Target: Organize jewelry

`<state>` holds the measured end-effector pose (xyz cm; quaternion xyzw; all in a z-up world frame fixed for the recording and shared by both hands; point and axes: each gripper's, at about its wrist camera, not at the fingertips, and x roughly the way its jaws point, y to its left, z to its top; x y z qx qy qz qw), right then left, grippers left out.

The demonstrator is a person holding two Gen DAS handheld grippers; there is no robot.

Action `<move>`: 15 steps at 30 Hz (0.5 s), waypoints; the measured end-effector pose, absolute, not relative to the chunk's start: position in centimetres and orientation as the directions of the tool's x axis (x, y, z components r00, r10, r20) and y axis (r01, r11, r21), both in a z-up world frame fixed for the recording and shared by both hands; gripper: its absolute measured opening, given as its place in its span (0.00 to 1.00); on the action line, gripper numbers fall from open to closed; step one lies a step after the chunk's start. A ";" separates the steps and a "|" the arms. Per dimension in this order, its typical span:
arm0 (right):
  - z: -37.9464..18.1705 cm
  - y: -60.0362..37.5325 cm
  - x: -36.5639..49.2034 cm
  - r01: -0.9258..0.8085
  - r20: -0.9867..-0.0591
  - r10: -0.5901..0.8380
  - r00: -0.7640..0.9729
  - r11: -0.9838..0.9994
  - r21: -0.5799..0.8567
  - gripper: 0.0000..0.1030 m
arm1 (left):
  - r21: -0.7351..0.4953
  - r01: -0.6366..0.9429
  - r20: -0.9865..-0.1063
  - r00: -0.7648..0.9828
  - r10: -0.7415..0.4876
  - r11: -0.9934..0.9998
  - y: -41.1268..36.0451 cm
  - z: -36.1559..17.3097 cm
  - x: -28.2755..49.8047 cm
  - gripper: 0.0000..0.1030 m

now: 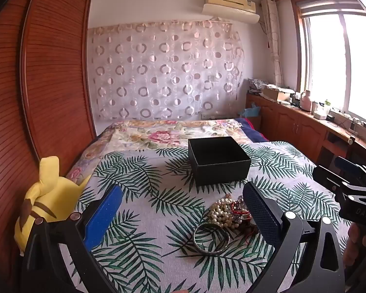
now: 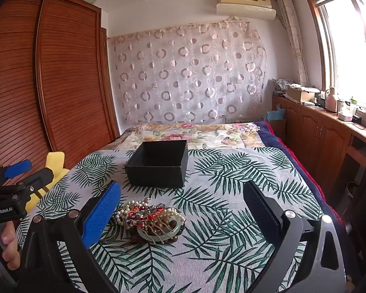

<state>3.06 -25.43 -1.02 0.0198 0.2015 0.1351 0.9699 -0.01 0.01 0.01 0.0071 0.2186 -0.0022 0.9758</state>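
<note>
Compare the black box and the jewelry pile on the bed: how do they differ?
The black box is one plain, dark, square-edged thing; the jewelry pile is a colourful tangle of many pieces. The box stands farther up the bed; the pile lies nearer the grippers. Both rest on the leaf-print cover.

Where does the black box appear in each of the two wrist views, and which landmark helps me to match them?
Left wrist view: the black box sits right of centre on the leaf-print bedspread, beyond the jewelry pile.
Right wrist view: the same box sits left of centre, again beyond the pile.
Shared landmark: the air conditioner high on the wall.
</note>
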 end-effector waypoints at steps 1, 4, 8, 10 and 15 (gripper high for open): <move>-1.0 -25.4 3.1 -0.254 -0.386 0.270 0.882 0.963 0.094 0.98 | 0.007 0.008 -0.424 0.906 -0.004 1.000 0.0 0.0 0.0 0.93; -1.1 -25.4 3.1 -0.255 -0.385 0.271 0.882 0.962 0.094 0.98 | 0.009 0.008 -0.428 0.904 -0.003 1.000 0.0 0.0 0.0 0.93; -1.1 -25.4 3.1 -0.254 -0.386 0.270 0.882 0.963 0.094 0.98 | 0.011 0.008 -0.428 0.904 -0.002 1.000 0.0 0.0 0.0 0.93; -1.1 -25.4 3.1 -0.255 -0.385 0.272 0.882 0.962 0.095 0.98 | 0.012 0.007 -0.428 0.904 -0.001 1.000 0.0 0.0 0.0 0.93; -1.0 -25.4 3.1 -0.254 -0.385 0.271 0.882 0.963 0.095 0.98 | 0.012 0.007 -0.428 0.904 -0.002 1.000 0.0 0.0 0.0 0.93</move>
